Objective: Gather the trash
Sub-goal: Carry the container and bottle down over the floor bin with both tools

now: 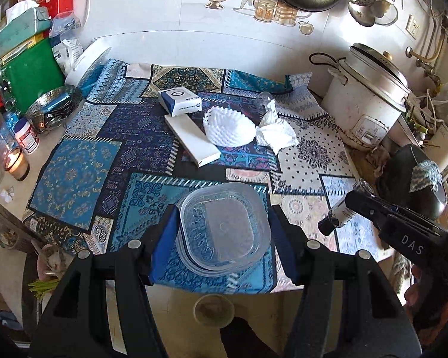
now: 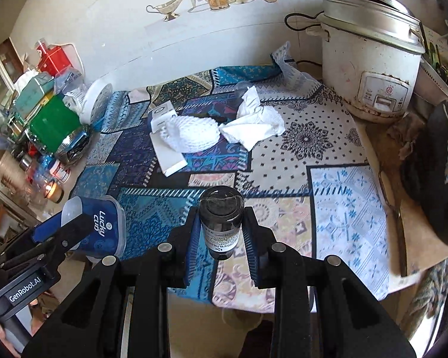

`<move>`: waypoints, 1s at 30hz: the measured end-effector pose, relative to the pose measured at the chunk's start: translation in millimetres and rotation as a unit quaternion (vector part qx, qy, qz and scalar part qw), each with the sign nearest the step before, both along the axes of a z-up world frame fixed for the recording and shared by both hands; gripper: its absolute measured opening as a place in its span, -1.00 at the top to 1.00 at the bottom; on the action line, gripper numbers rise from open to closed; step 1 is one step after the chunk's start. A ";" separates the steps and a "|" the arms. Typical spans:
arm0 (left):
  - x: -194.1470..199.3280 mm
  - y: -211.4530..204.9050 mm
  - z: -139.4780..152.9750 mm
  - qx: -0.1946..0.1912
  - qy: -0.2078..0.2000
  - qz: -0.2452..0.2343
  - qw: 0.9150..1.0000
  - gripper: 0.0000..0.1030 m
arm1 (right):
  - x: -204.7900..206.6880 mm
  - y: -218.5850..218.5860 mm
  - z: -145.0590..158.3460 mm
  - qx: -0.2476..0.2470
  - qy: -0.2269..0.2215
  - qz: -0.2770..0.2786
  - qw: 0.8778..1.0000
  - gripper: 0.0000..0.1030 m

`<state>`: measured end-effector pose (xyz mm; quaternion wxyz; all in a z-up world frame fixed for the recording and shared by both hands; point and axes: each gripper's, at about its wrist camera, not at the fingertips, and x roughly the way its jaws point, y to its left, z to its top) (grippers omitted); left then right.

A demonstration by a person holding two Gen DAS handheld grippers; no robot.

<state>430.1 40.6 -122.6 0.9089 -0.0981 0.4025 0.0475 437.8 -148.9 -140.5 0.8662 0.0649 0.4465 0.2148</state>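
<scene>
My left gripper (image 1: pixel 224 211) is shut on a clear plastic cup (image 1: pixel 224 229), seen end-on between the blue pads. In the right wrist view this cup (image 2: pixel 104 226) shows a blue "Lucky cup" sleeve and the left gripper (image 2: pixel 74 226) sits at the lower left. My right gripper (image 2: pixel 221 211) is shut on a small dark bottle (image 2: pixel 221 226) with a label. From the left wrist view, the right gripper (image 1: pixel 352 200) and its bottle (image 1: pixel 337 217) hang at the right. On the patterned cloth (image 1: pixel 83 164) lie a white foam net (image 1: pixel 228 128), a crumpled tissue (image 1: pixel 276 132), a flat white box (image 1: pixel 191 140) and a blue-and-white box (image 1: pixel 180 101).
A white rice cooker (image 1: pixel 370 95) stands at the back right, with a black object (image 1: pixel 412 179) in front of it. At the left are a lit candle (image 1: pixel 15 164), jars, a steel steamer basket (image 1: pixel 53 104) and a green box (image 1: pixel 30 74). A round container (image 1: pixel 213 310) sits below the table's front edge.
</scene>
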 end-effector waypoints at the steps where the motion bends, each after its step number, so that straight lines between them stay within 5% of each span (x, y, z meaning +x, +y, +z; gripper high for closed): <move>1: -12.3 4.5 -3.2 0.003 0.002 -0.004 1.000 -0.17 | -11.3 4.5 -2.6 0.000 0.002 -0.002 1.000 0.50; 9: -90.8 29.0 -40.6 0.008 0.037 -0.028 0.999 -0.17 | -89.4 34.3 -30.4 0.001 0.032 -0.014 0.999 0.50; 18: -125.1 27.1 -105.3 -0.014 0.112 -0.043 0.993 -0.17 | -133.5 41.2 -75.5 -0.017 0.082 -0.015 0.996 0.50; 25: -124.3 5.1 -190.6 -0.030 0.175 -0.046 0.983 -0.17 | -135.4 24.8 -144.1 -0.035 0.126 -0.013 0.991 0.50; 30: -113.0 -8.6 -284.5 -0.052 0.215 -0.031 0.975 -0.17 | -128.4 9.9 -230.7 -0.056 0.164 -0.004 0.985 0.50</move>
